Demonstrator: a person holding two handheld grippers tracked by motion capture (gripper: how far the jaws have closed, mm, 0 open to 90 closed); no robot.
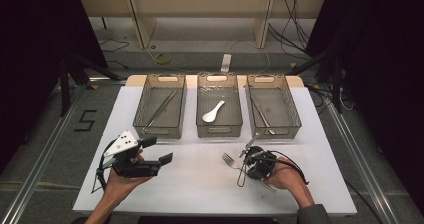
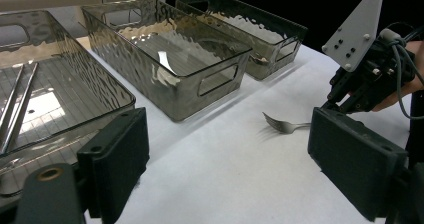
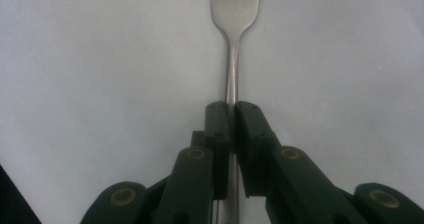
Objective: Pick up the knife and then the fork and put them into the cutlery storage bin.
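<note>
While the fork [image 3: 232, 59] lies on the white table [image 1: 200, 184], the right gripper [image 3: 233, 109] pinches its thin handle. The grab looks done. Lifting it and dropping it in a bin [image 1: 272, 106] is left. The left gripper [image 1: 156, 150] waits wide and empty.
</note>
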